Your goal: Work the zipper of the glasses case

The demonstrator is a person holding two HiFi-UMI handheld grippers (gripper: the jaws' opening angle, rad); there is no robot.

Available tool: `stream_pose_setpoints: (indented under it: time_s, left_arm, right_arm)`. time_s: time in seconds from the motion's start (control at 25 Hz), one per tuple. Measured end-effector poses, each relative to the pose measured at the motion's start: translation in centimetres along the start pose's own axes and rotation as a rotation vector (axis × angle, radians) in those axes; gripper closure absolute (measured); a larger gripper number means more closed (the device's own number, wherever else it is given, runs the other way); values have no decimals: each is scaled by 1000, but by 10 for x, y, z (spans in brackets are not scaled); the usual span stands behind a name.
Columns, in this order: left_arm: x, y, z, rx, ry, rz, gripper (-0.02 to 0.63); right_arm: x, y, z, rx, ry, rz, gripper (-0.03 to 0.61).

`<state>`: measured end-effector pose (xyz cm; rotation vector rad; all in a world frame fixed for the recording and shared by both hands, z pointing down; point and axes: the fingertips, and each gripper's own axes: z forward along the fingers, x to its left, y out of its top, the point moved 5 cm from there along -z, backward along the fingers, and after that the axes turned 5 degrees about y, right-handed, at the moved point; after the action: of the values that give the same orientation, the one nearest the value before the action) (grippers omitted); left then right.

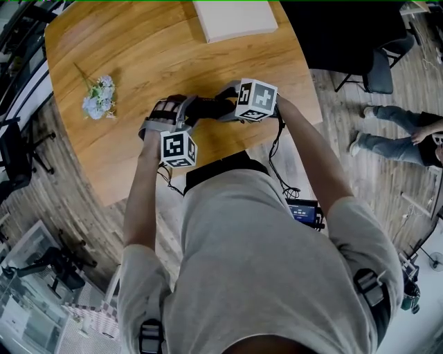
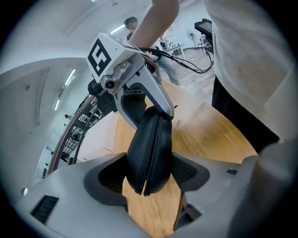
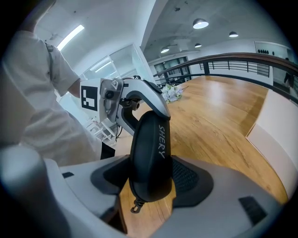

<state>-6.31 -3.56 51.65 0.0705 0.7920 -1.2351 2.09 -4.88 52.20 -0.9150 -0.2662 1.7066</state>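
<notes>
A wooden table (image 1: 138, 48) stood on a plank floor (image 1: 346, 124). Left of the case (image 1: 208, 107) lay a small bunch of flowers (image 1: 99, 97), and beyond the case lay a white box (image 1: 234, 19). The black case was held over the table, bridging both grippers. The left gripper (image 2: 150, 186) pinched one end, zip (image 2: 152, 148) facing its camera, while the right gripper (image 3: 149, 186) pinched the other, its pull (image 3: 135, 207) dangling.

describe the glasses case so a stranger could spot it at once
Over the near edge of the wooden table, in front of the person, two grippers face each other. The glasses case is the black rounded pouch spanning them, one end in the left gripper, the other in the right gripper. Unlike the flowers or white box, it has a zipper and SHERY lettering.
</notes>
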Motion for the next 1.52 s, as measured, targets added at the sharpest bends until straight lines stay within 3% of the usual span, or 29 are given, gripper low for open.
stream_pose_setpoints:
  time_s: [0.52,0.6,0.68,0.84,1.08,1.12,1.16,1.24,1.44,1.52]
  left_arm:
    - [-17,3,1,-8,-44,-61,318]
    - [-17,-1,1,2,-47,-109,323]
    - [-17,-8,1,5,-49,-214,325]
    - [-15,-23,-3,-14,-34,-435,328]
    - [-24,-29,-5,-18,-13,-477,330]
    - [-24,-28,-6,-27,-2,-483,330]
    - [-23,-28,-8,-39,10,-492,330]
    - [-20,-27,-14,-75,31,-514,330]
    - [-11,-18,-30,-176,44,-509,330]
    - [-8,-16,-36,-196,42,-492,330]
  right_arm:
    - [5,0,6,81,69,-62,293]
    - [3,1,6,60,36,-71,292]
    - [-1,2,4,31,-38,-80,291]
    - [-7,5,-11,-106,-178,-47,291]
    - [4,-8,-40,-354,-246,67,298]
    - [6,-12,-45,-397,-261,90,348]
    - [7,-15,-50,-441,-281,117,493]
    - [7,-23,-57,-519,-299,174,529]
    - [14,-40,-64,-632,-140,275,528]
    - [14,-45,-65,-654,-51,313,484]
